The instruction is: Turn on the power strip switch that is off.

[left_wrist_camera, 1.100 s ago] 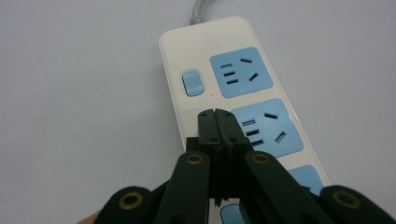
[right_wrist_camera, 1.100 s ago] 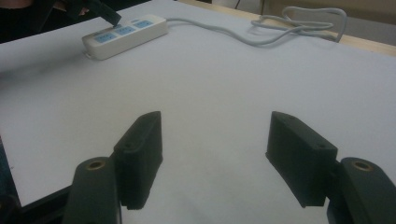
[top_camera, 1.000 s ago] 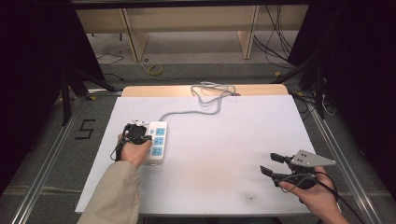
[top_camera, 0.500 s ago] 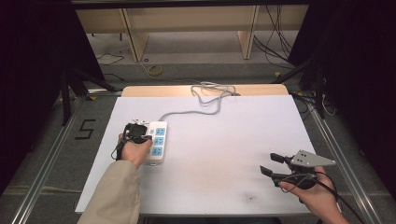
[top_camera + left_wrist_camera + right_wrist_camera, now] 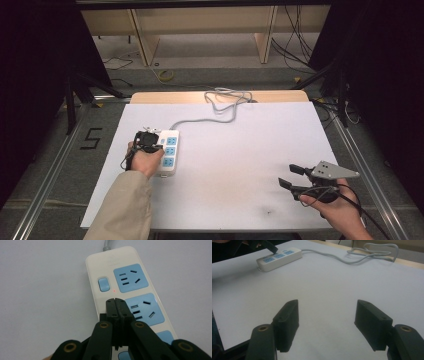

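White plastic power strip with blue sockets (image 5: 168, 152), seen left of centre in the high view, is judged light, rigid and smooth, best taken across its long sides. In the left gripper view, the left gripper (image 5: 115, 301), jaws together and empty, is poised over the strip near the blue rocker switch (image 5: 103, 284). In the right gripper view, the right gripper (image 5: 327, 322) is held wide apart, empty.

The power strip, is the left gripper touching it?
Cannot tell. In the left gripper view, the shut left gripper sits over the power strip near its switch; contact or gap isn't plain.

Black digit 5 (image 5: 91, 138) marked on the grey floor left of the counter, faint embossed lettering on the power strip (image 5: 125, 287) too blurred to read
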A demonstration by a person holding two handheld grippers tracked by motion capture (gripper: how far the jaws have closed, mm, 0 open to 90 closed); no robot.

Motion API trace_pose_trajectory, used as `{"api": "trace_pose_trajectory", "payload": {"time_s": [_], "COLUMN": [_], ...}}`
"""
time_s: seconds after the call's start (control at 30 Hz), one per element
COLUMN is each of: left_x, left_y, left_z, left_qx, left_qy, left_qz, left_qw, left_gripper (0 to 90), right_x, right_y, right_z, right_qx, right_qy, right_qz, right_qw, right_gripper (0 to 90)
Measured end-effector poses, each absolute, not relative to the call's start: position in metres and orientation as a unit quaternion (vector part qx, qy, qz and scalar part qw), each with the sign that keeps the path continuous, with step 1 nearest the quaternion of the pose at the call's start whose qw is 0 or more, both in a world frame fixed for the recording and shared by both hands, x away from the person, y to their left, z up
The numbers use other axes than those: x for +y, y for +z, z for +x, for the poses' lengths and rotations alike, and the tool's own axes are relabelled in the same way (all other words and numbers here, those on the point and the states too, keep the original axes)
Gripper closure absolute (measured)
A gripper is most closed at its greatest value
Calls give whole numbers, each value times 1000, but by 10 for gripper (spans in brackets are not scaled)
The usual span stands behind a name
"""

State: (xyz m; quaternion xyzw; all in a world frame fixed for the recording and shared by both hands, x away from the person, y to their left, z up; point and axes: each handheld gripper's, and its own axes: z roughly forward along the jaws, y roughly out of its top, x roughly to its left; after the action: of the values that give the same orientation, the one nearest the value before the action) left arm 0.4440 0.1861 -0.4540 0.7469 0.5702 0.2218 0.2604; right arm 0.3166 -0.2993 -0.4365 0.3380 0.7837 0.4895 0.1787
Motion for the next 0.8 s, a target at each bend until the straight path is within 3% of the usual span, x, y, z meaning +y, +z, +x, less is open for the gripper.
{"api": "trace_pose_trajectory", "payload": {"time_s": [0.8], "left_x": [185], "left_y": [-453], "left_z": [446], "left_qx": [580], "left_qy": [213], "left_qz": [745], "left_qw": [251], "left_gripper": [899], "right_x": [-298], "right_y": [-436], "right_z": [315], "right_qx": [784], "right_qy": [490], "right_qz": [336], "right_qw": [180], "right_gripper": [361]}}
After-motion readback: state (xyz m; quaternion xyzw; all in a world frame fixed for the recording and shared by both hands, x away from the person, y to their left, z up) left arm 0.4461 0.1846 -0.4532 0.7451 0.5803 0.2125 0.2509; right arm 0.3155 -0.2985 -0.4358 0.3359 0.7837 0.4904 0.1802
